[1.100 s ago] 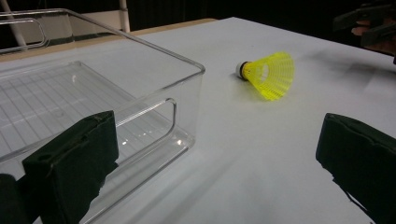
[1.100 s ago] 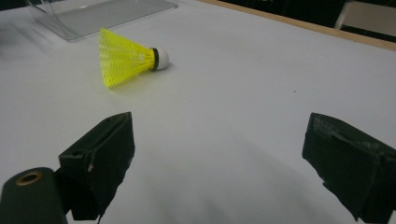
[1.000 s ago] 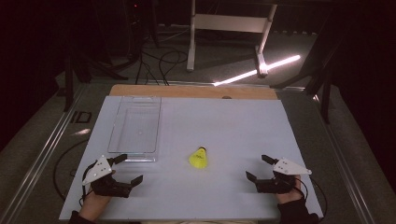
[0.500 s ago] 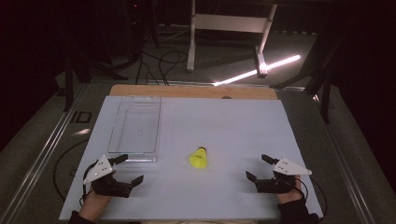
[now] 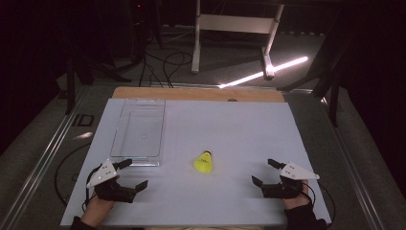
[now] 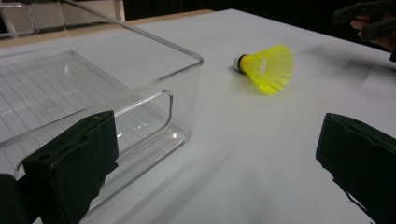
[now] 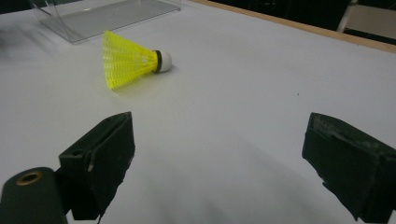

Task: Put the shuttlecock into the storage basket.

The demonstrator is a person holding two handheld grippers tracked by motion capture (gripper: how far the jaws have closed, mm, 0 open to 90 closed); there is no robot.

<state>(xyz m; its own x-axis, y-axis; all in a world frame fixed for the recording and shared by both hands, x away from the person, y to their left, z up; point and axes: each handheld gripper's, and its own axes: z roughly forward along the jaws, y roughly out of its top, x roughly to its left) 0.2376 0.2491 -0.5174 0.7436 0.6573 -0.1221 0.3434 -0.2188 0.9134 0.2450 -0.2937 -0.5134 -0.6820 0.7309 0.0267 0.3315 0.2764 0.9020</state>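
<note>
Beside clear bin: yellow shuttlecock

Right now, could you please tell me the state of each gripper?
Left gripper: open, holding nothing, beside the clear bin.
Right gripper: open, holding nothing, apart from the yellow shuttlecock.

Table: white sheet covers top, wood strip bare along far edge. Clear bin lies on sheet, far left part, long side running front to back, open top up, ribbed floor, cut-out handle in near end wall. Yellow shuttlecock lies on its side near middle, toward front, just right of bin's near corner, not touching bin; white cork tip points to far edge, skirt toward person.
</note>
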